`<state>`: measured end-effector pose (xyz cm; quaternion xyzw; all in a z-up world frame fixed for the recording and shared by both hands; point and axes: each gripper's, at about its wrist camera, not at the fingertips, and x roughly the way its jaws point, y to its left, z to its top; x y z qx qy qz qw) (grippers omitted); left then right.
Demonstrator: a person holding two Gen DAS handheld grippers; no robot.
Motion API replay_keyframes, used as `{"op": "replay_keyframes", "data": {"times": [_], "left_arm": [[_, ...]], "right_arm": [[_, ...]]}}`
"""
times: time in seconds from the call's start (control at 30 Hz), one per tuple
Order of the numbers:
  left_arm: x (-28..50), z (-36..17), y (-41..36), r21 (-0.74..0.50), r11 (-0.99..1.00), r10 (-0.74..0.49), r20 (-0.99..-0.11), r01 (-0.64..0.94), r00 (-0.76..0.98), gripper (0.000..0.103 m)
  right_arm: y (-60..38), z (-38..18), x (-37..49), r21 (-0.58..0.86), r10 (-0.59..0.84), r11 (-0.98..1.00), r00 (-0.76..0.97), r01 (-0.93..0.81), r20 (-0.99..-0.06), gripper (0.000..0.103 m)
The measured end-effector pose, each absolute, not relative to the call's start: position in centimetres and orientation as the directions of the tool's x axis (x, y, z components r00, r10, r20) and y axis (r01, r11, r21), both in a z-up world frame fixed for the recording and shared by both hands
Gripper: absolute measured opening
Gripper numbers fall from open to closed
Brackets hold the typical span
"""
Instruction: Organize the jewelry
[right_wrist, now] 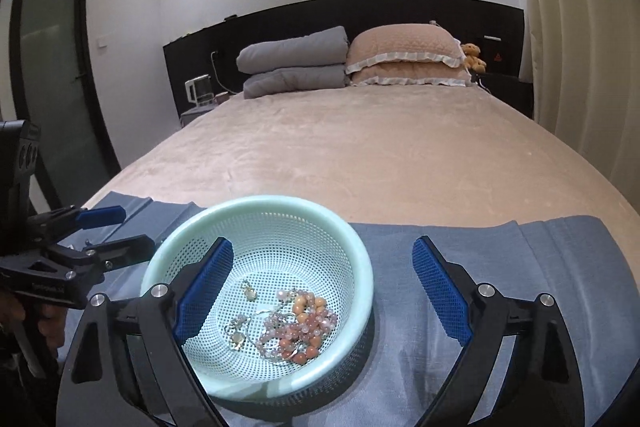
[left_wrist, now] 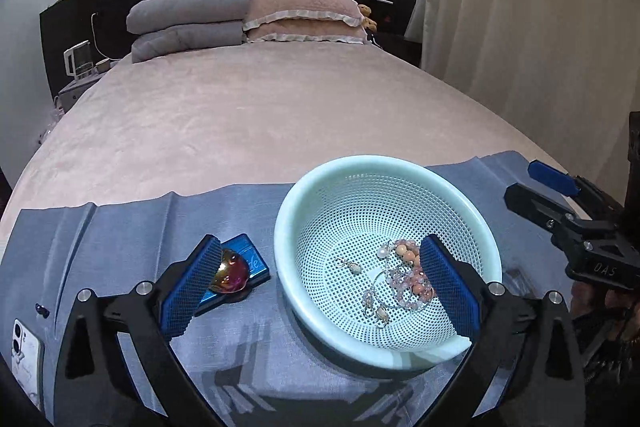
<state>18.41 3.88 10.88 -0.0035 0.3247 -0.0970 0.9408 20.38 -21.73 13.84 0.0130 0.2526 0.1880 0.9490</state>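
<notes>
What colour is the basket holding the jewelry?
Pale mint green, with a perforated mesh wall. The basket shows best in the right wrist view.

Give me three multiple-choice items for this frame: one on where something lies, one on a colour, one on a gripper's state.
1. Where is the beaded jewelry?
A. On the pillows
B. Inside the mesh basket
C. On the bare blue cloth

2. What colour is the basket?
A. Pale green
B. Red
C. Black

3. How does the left gripper stand?
A. Shut on a bracelet
B. Open, holding nothing
C. Shut on the basket rim

Answers:
1 B: the beads and earrings lie on the basket's perforated floor in both views.
2 A: rim and mesh are a pale mint green.
3 B: its two blue pads are wide apart, with nothing between them; the right gripper is open too.
</notes>
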Motion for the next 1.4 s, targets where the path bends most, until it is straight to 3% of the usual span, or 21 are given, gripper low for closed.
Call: {"op": "replay_keyframes", "data": {"times": [0.67,0.97,1.2,1.4], "left_arm": [[6.2,17.3,4.6,0.061,0.995,-0.037,-0.489,0.077,0.871,0.097],[1.7,14.0,4.6,0.017,0.999,-0.023,-0.511,0.037,0.860,0.097],[-1.0,9.6,3.2,0.097,0.995,0.046,-0.504,0.004,0.863,0.097],[-2.9,6.1,2.4,0.097,0.995,0.024,-0.512,0.030,0.859,0.097]], "right_arm": [[-23.6,21.4,8.9,0.030,0.343,0.934,0.868,-0.357,-0.359,0.088],[-24.4,18.6,5.1,-0.010,0.306,0.940,0.857,-0.341,-0.414,0.088],[-24.8,14.2,2.5,0.031,0.287,0.952,0.848,-0.306,-0.446,0.088],[-25.1,11.2,-0.6,0.027,0.251,0.965,0.890,-0.261,-0.380,0.088]]}}
